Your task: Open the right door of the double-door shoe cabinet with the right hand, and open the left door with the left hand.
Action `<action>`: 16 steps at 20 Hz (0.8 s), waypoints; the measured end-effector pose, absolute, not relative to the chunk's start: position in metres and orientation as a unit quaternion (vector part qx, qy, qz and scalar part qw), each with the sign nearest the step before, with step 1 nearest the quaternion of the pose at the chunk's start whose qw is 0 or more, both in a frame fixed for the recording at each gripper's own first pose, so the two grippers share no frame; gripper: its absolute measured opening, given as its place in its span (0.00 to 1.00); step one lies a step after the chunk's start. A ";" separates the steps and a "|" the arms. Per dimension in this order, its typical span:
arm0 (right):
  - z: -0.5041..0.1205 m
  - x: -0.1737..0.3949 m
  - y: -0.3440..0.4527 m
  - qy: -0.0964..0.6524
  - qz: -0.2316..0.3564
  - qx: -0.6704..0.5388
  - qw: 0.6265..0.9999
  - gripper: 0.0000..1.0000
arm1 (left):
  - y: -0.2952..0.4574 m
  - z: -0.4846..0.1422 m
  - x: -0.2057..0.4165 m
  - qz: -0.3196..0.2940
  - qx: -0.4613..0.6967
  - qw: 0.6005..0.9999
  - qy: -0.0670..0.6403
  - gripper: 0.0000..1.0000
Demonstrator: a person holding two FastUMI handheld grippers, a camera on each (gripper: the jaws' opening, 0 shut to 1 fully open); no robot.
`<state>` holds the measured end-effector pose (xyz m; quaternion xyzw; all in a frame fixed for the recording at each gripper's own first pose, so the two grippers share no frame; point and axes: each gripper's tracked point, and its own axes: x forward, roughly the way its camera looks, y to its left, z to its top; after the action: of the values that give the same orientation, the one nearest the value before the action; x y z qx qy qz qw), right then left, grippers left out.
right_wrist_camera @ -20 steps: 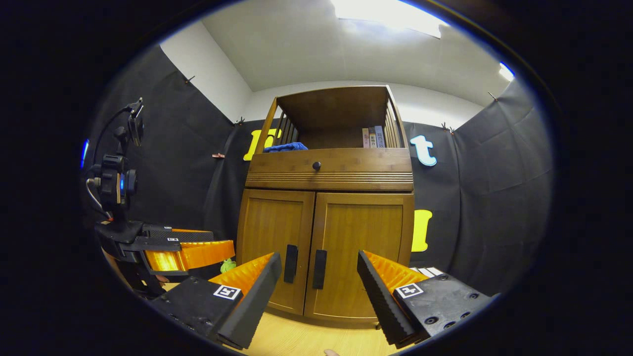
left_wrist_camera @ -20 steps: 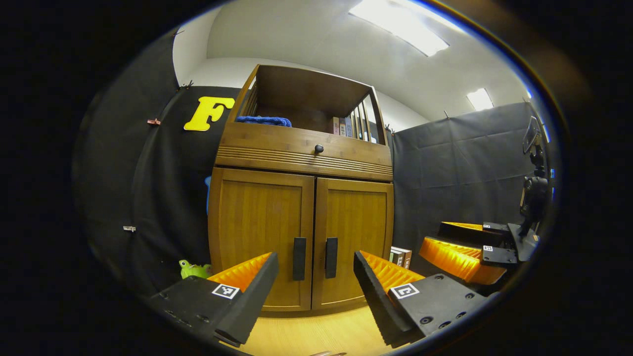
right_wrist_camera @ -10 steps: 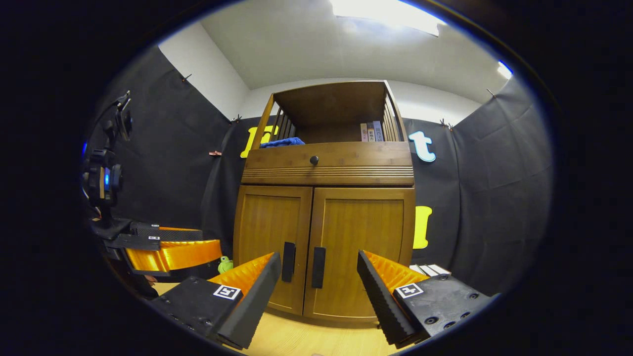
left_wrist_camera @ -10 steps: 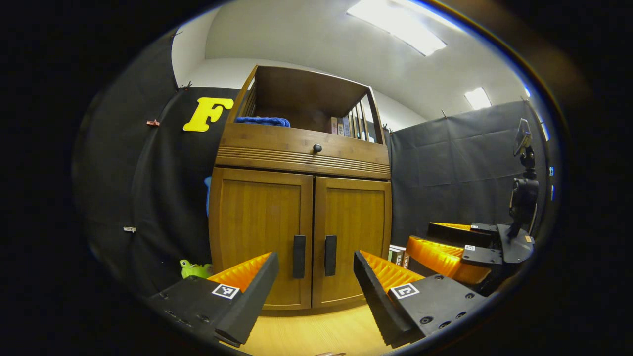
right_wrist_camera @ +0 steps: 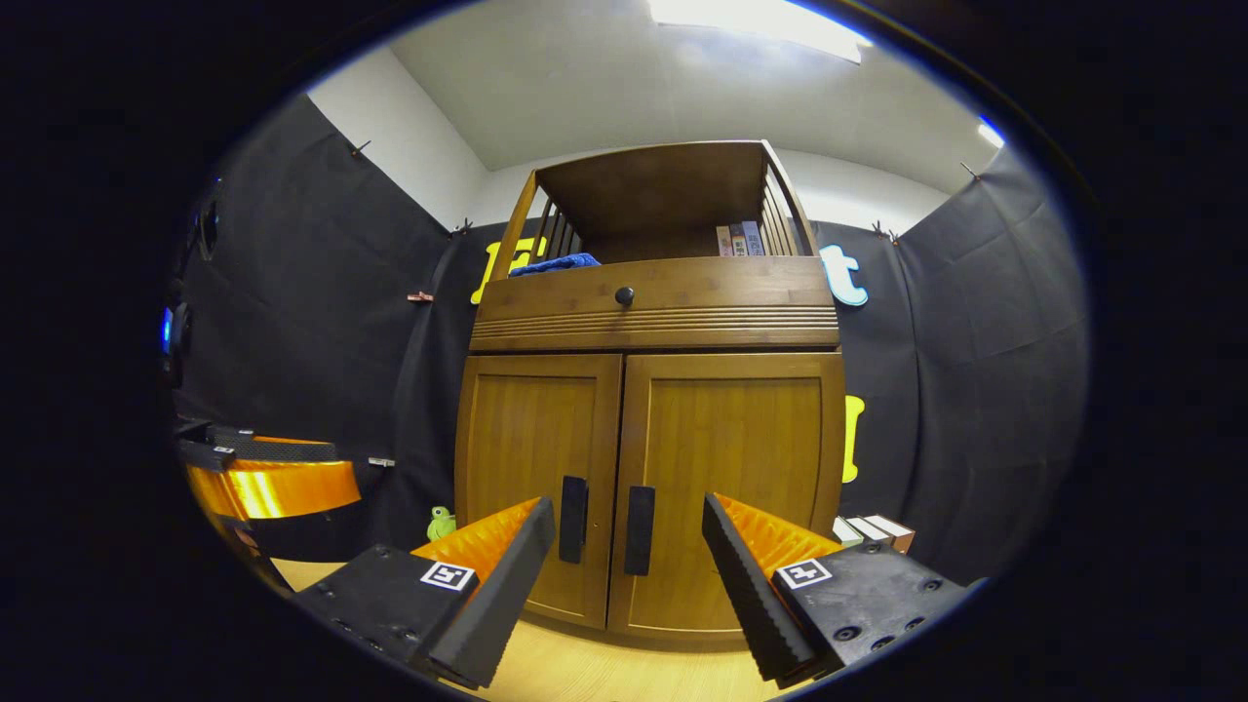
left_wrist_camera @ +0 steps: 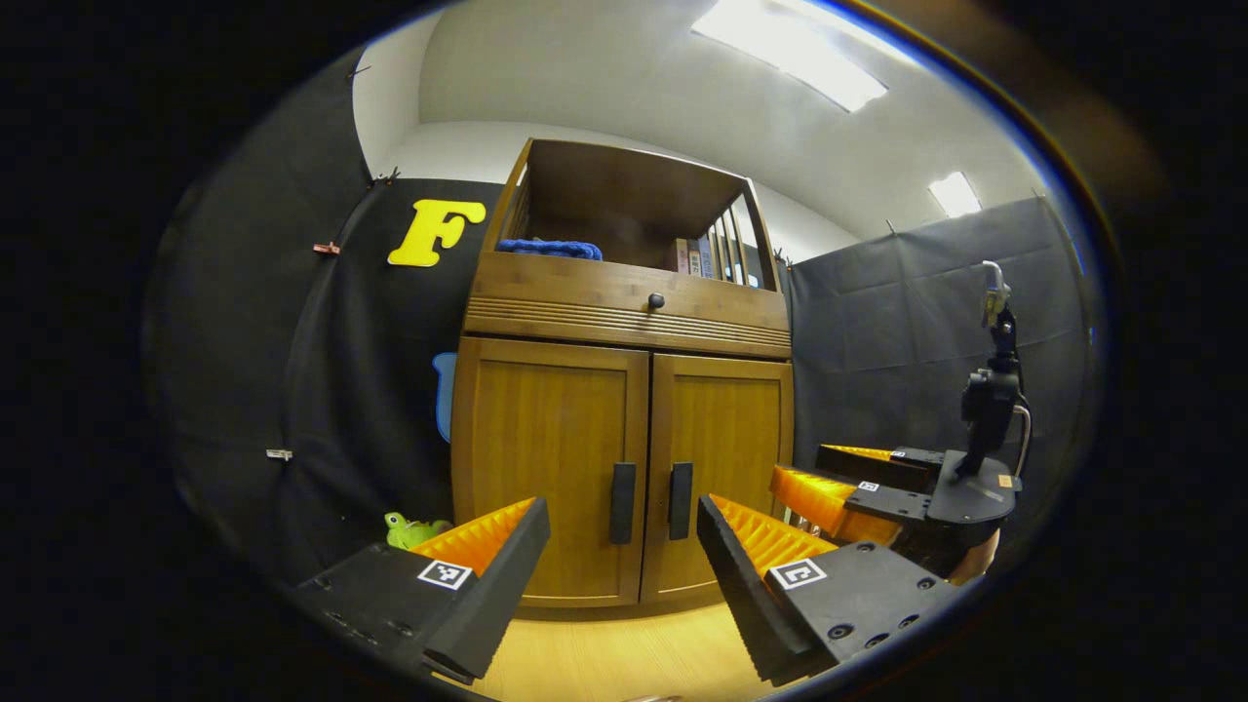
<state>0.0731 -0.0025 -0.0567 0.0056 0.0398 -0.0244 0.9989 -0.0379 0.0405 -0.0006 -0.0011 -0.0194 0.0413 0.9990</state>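
Both shoe cabinet [right_wrist_camera: 648, 390] doors closed; L gripper [left_wrist_camera: 622, 575] & R gripper [right_wrist_camera: 629, 575] fingers apart, short of handles, nothing held.

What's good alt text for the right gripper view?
The right claw, open, faces a wooden shoe cabinet with both doors shut; the right door handle sits between its fingers, farther off. A drawer knob, blue cloth and books sit above.
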 end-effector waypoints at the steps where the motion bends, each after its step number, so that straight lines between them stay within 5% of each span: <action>1: -0.059 0.079 -0.005 0.037 -0.031 0.001 0.999 0.97 | 0.044 -0.002 -0.039 0.043 -0.001 0.999 -0.018 0.95; 16: -0.159 0.182 -0.016 0.076 -0.089 0.011 0.993 0.91 | 0.092 0.001 -0.085 0.106 0.009 0.994 -0.020 0.95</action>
<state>0.1824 -0.0157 -0.1591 0.0107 0.0759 -0.0895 0.9930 -0.0848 0.0920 0.0012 0.0090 -0.0197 0.1056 0.9942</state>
